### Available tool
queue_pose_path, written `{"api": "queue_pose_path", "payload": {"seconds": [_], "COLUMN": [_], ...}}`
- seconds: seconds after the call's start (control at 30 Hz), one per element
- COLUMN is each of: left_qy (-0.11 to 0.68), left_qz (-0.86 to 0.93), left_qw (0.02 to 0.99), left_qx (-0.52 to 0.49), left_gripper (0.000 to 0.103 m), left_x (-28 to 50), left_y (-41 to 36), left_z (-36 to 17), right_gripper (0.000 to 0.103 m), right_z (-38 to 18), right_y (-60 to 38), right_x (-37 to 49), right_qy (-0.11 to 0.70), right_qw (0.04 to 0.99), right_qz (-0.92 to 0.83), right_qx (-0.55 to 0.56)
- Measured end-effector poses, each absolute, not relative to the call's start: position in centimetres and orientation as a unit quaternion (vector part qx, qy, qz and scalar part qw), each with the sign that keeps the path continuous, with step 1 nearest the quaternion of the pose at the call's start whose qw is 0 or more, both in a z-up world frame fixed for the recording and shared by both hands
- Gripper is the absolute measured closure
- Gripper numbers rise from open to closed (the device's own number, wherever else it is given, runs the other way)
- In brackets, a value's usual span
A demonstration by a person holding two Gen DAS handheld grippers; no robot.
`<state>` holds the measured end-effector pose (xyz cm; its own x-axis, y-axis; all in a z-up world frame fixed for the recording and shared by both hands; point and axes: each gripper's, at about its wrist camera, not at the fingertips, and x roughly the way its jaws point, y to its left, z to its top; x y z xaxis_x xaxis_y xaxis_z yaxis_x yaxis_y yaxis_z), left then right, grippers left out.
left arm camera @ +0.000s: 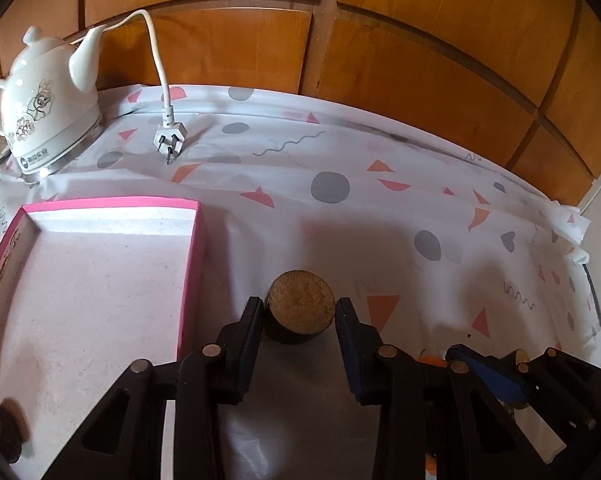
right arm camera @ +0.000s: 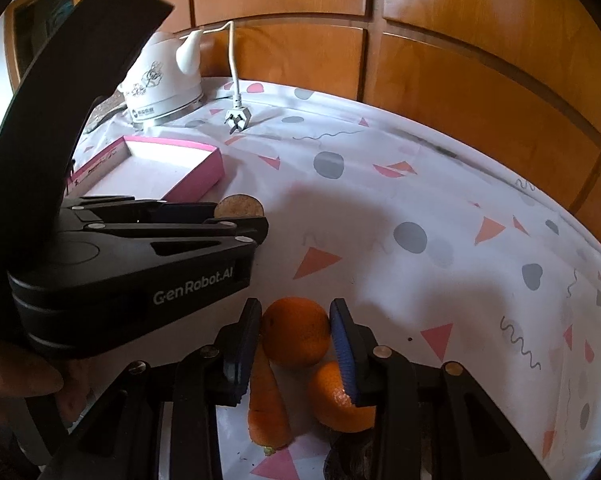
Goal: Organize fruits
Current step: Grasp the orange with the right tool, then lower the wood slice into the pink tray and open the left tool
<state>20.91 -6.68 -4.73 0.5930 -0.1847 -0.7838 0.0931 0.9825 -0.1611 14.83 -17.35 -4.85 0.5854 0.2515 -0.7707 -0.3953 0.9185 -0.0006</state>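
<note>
Fruits mostly unsorted: pink tray (left arm camera: 100, 280) at left nearly bare, one dark piece (left arm camera: 0, 432) at near corner; left gripper (left arm camera: 300, 312) clamped on brown round (left arm camera: 302, 300) beside tray, right gripper (right arm camera: 296, 332) squeezing orange (right arm camera: 296, 332), carrot (right arm camera: 266, 400) and second orange (right arm camera: 332, 400) waiting near.

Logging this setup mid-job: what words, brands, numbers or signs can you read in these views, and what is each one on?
"GenRobot.AI": white lettering on the side of the left tool, seen from the right wrist view.
Kettle: a round logo with a line of text on its base, too small and blurred to read.
Pink box: dark print along its left wall, too blurred to read.
No numbers or signs are readable.
</note>
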Motion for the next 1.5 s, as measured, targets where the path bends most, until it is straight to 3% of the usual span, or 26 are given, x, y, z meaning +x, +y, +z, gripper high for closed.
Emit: {"api": "queue_pose_path", "payload": {"seconds": [0.8,1.5], "left_qy": [0.379,0.343], "left_qz": [-0.081,-0.063], "left_qw": [0.920,0.934], "left_qx": [-0.064,-0.081], "left_gripper": [0.066,0.066], "left_x": [12.2,5.8], "left_y": [-5.1,0.2], "left_z": [-0.4,1.5], "right_gripper": [0.069,0.069], "right_z": [-2.0,-1.1], "right_y": [-17.9,-15.2], "right_x": [10.6,5.6], "right_qy": [0.381,0.363], "right_qw": [0.919,0.928], "right_qz": [0.102,0.085], "right_qx": [0.006,0.013]}}
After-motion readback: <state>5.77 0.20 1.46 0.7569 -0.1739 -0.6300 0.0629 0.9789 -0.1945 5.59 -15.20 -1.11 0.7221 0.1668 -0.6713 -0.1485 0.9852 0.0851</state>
